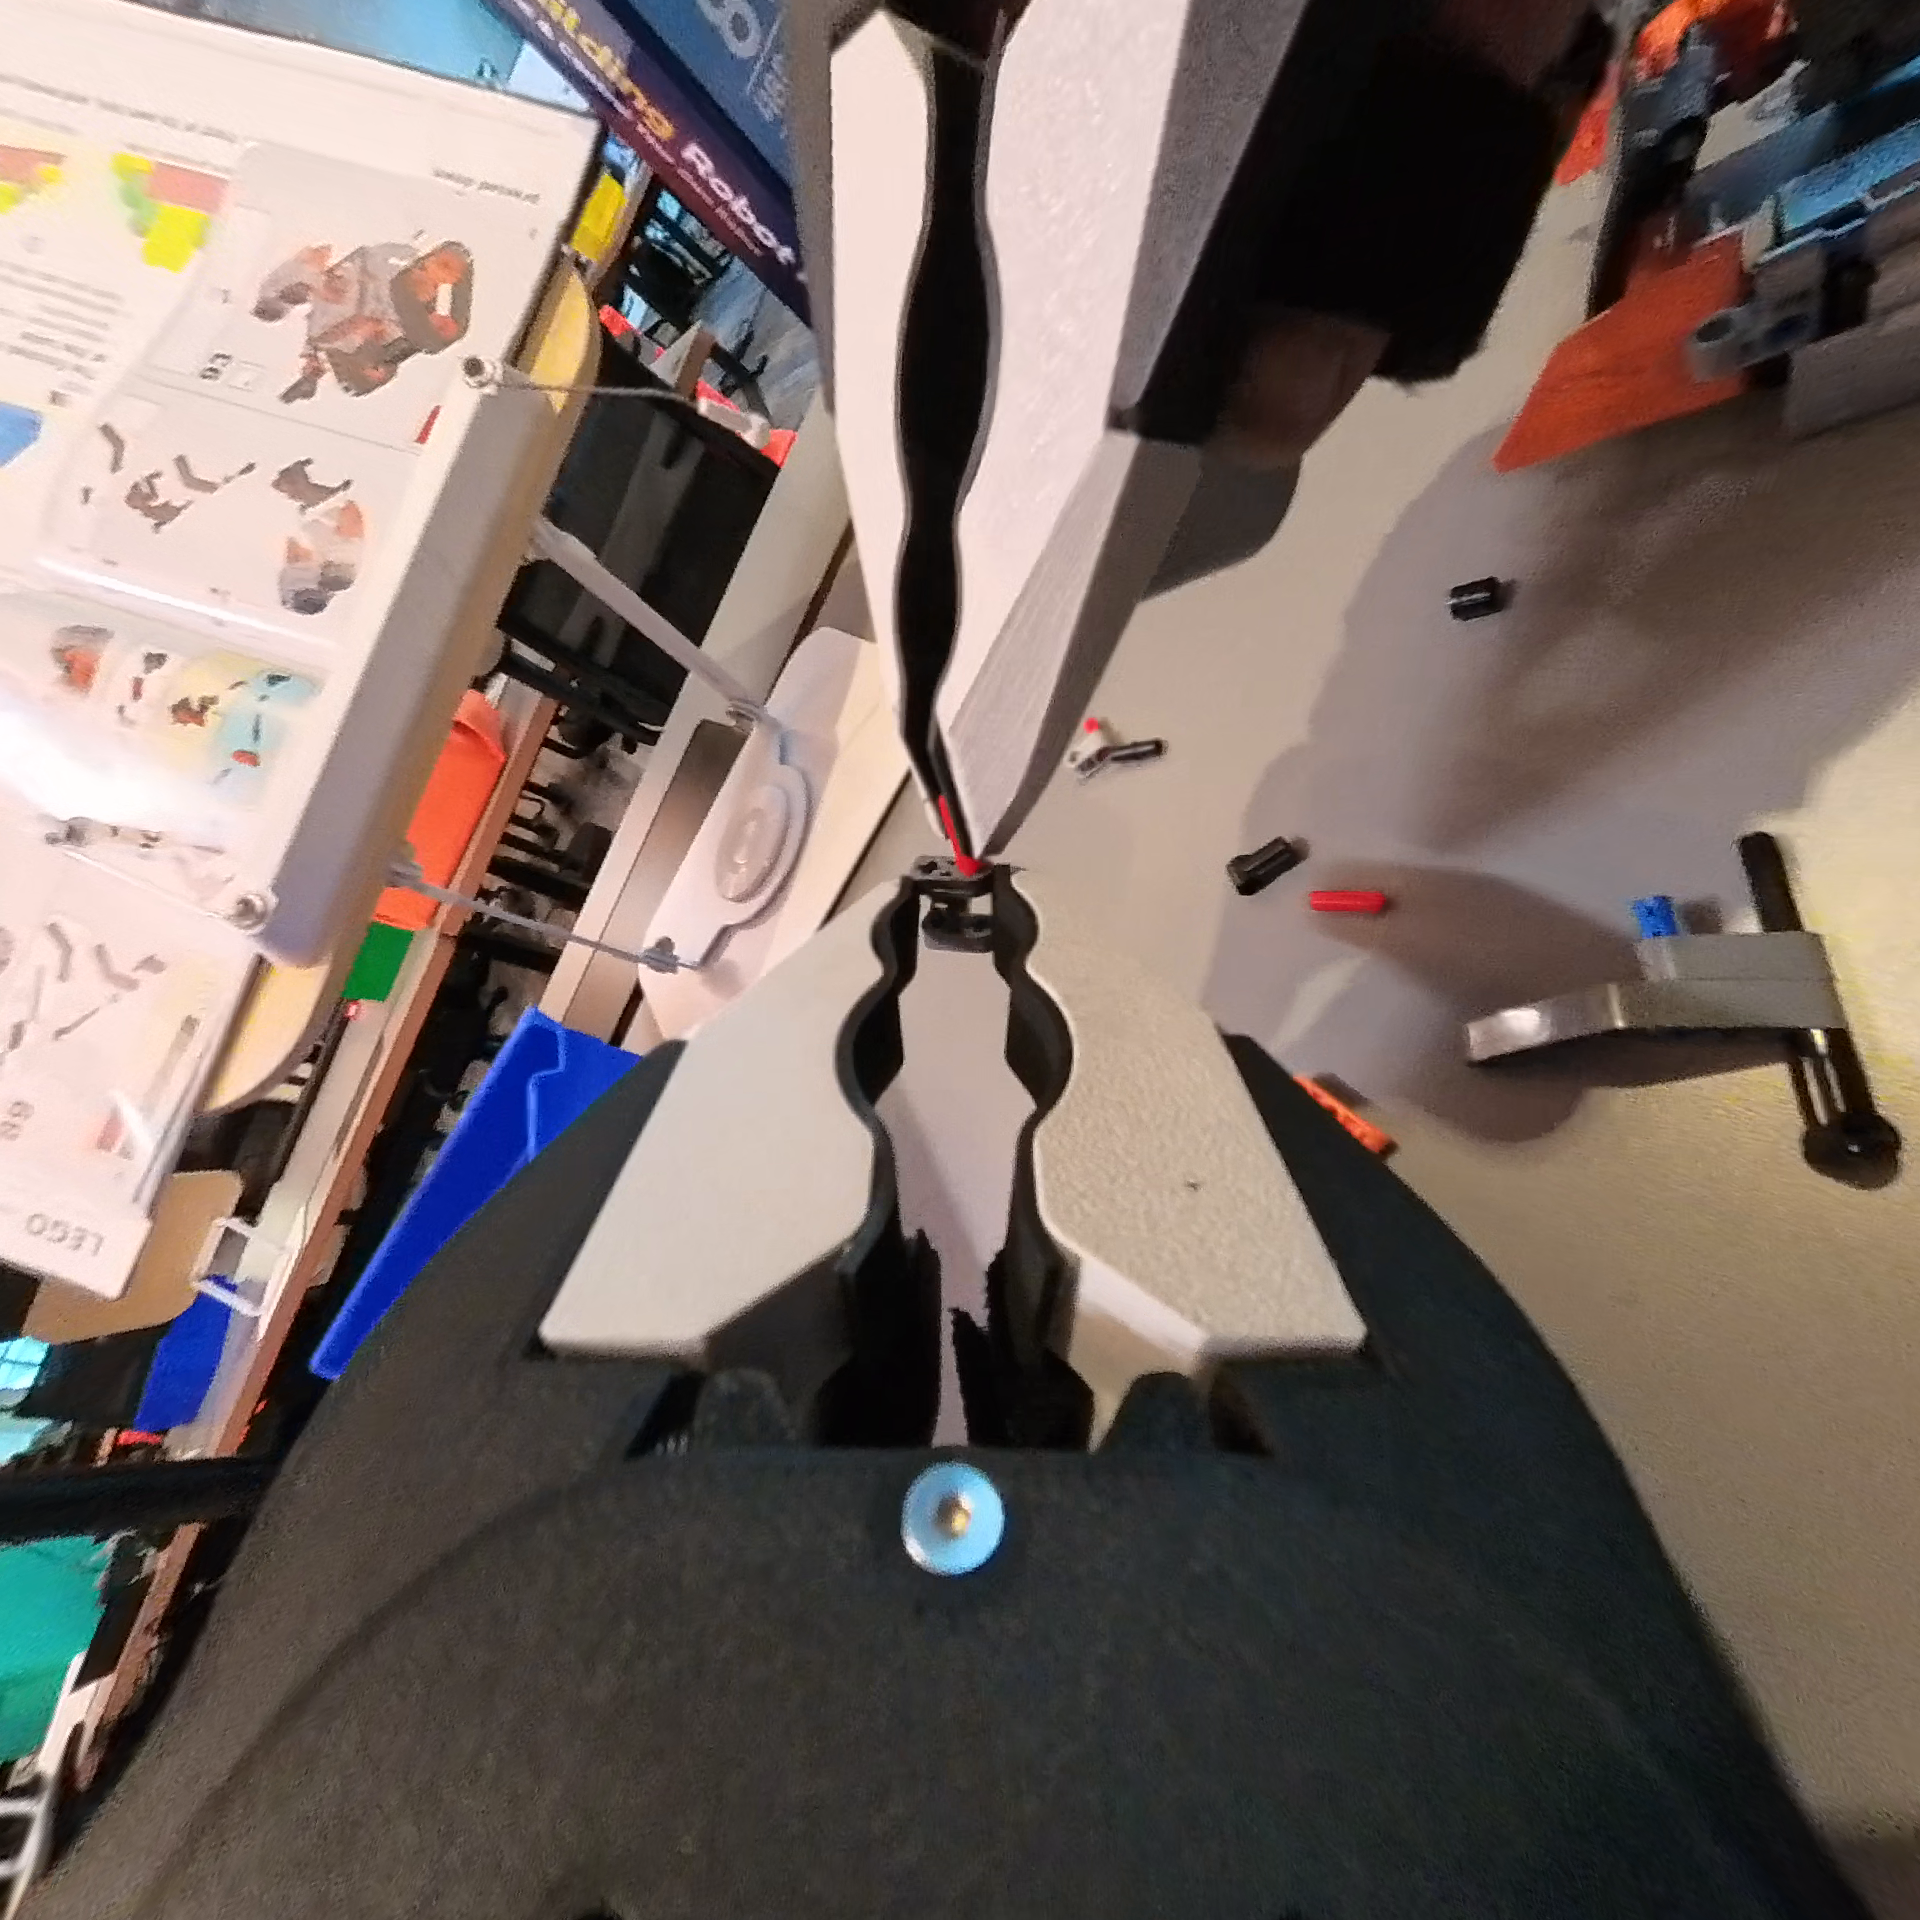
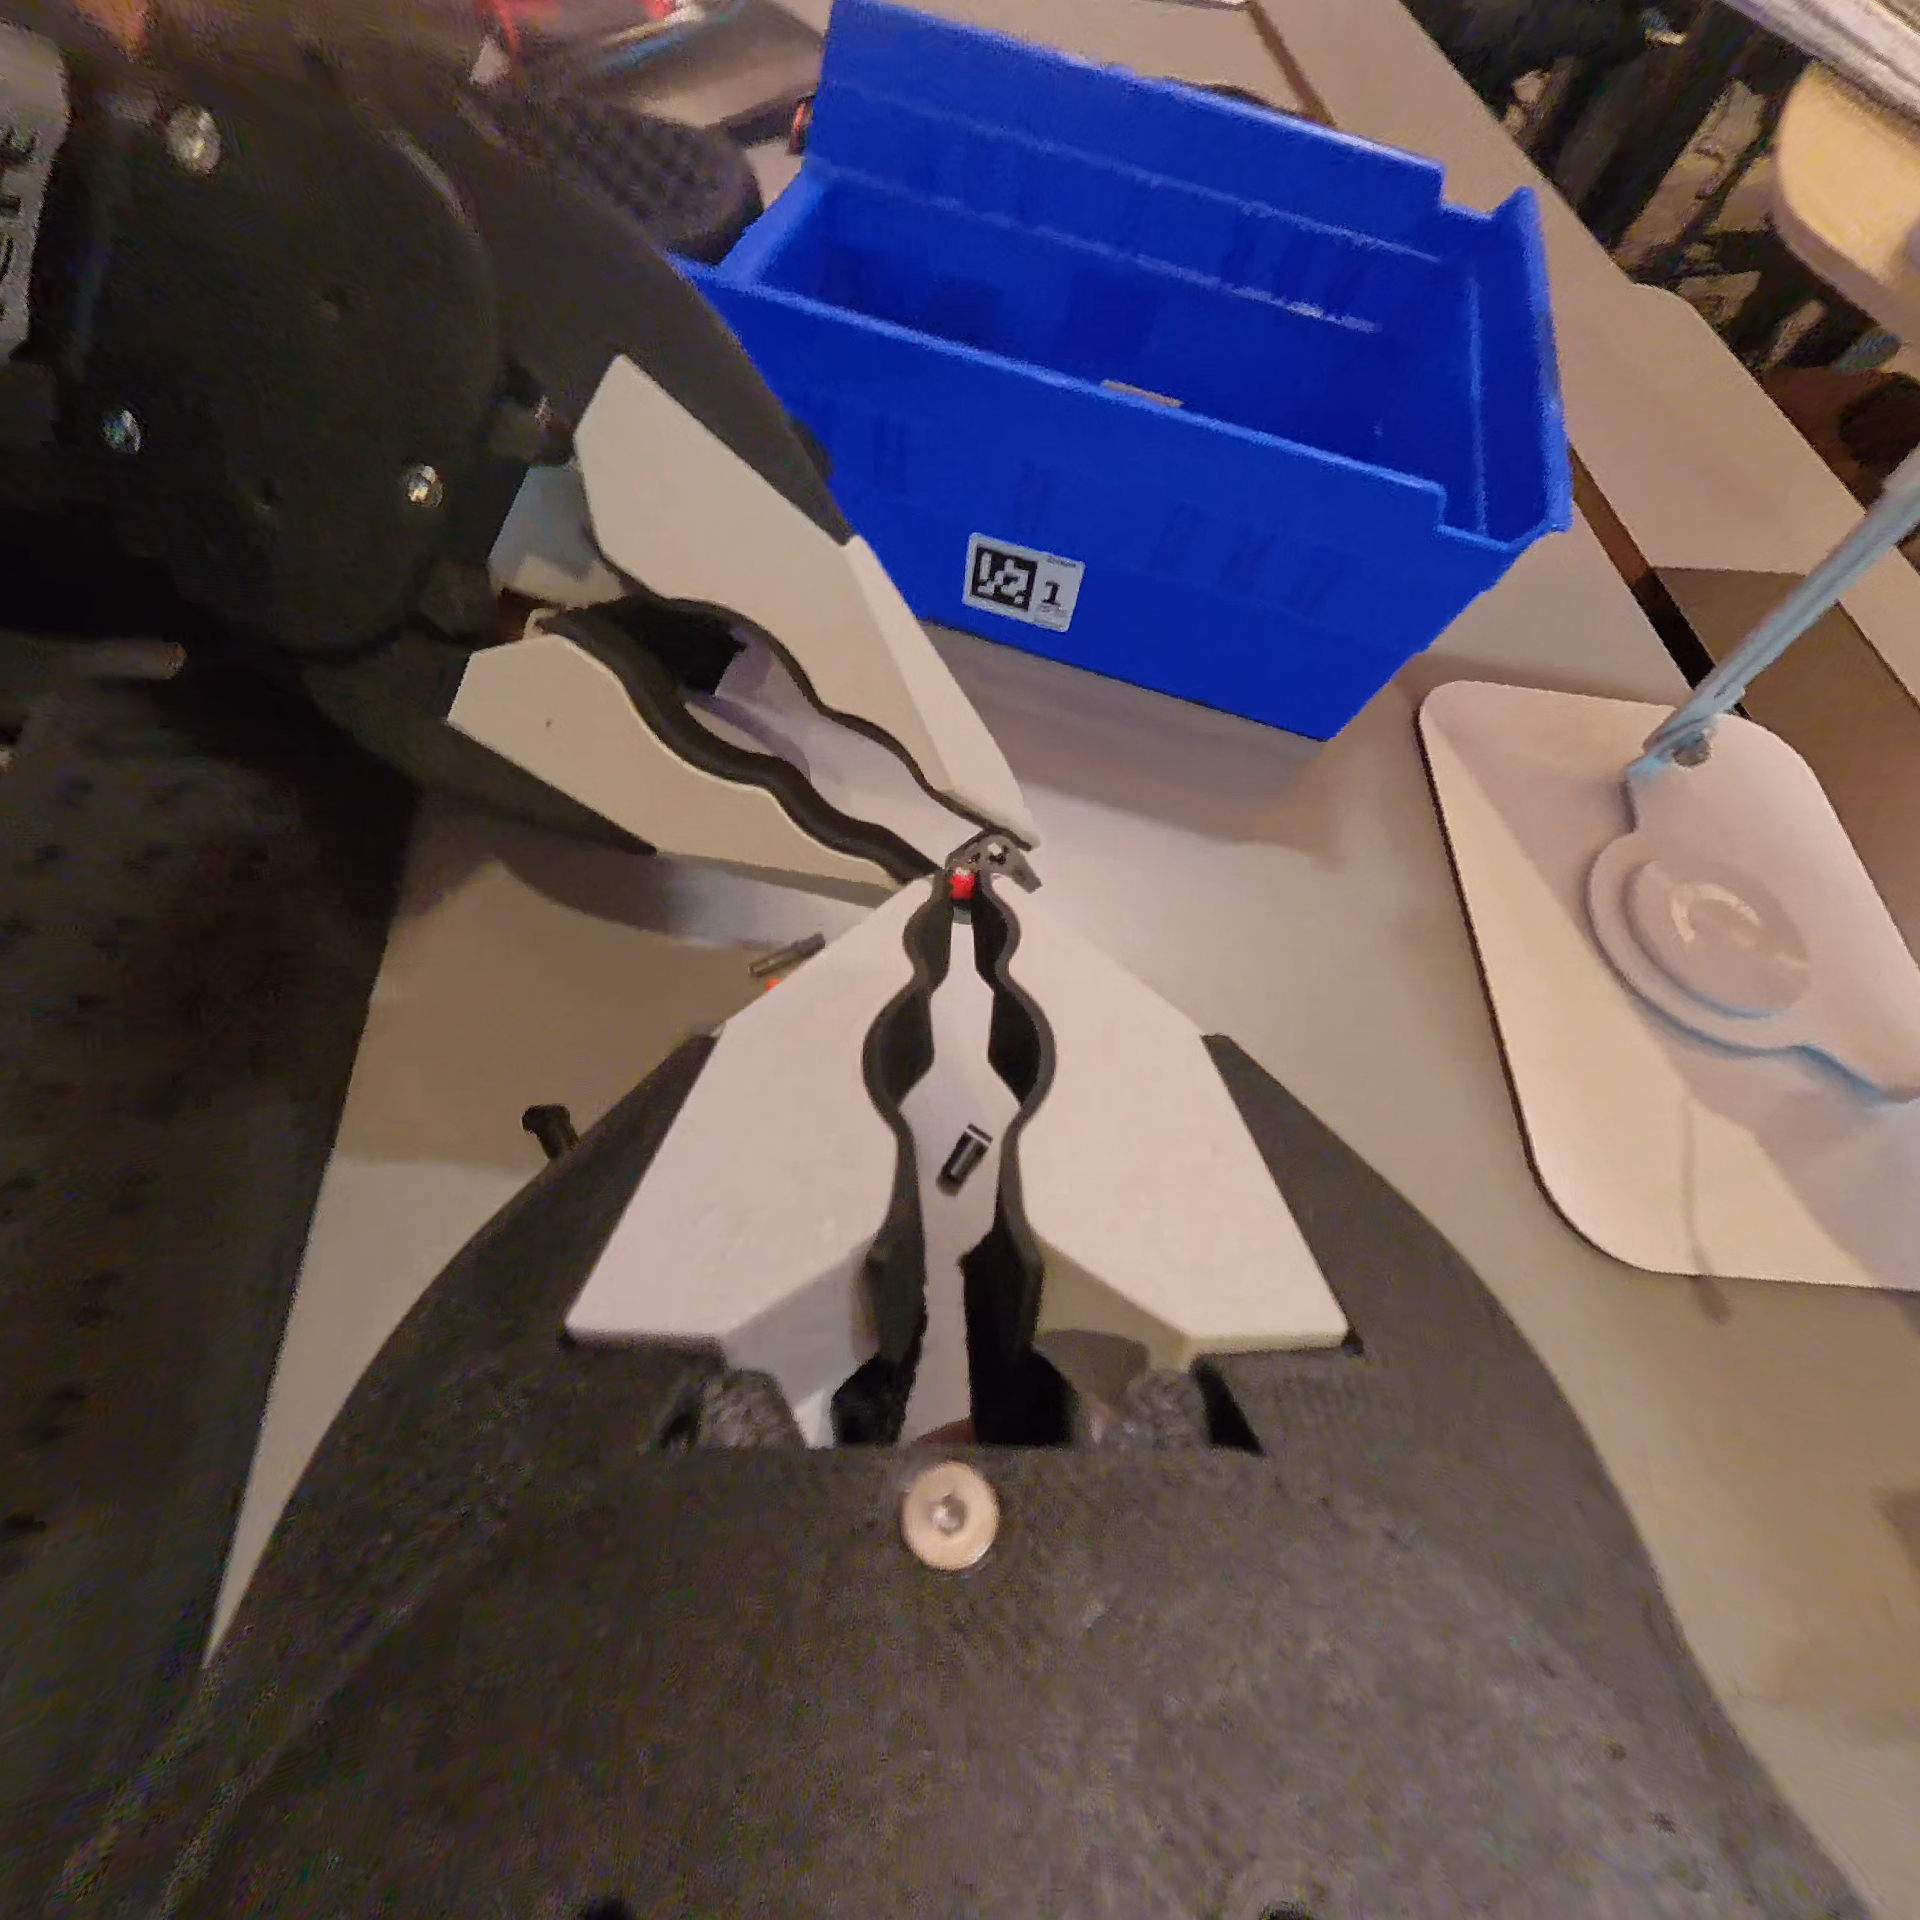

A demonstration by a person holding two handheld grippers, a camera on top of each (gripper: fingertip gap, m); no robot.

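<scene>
My left gripper (image 1: 961, 883) is shut on a small black connector piece (image 1: 956, 902), held above the grey table. My right gripper (image 2: 961, 891) is shut on a small red pin (image 2: 960, 884). In the left wrist view the right gripper (image 1: 961, 847) comes down from above, and its red pin (image 1: 951, 826) touches the top of the black piece. In the right wrist view the left gripper (image 2: 987, 847) reaches in from the left, holding the dark connector piece (image 2: 995, 858) just over the red pin. The two gripper tips meet tip to tip.
A blue bin (image 2: 1164, 416) stands behind the grippers. Loose parts lie on the table: a red pin (image 1: 1345, 901), black pins (image 1: 1262, 864), a grey and black assembly (image 1: 1745, 987). A white lamp base (image 2: 1683, 956) is at the right. An instruction sheet (image 1: 208, 520) stands at the left. Left and right tips are no more than a few centimetres apart.
</scene>
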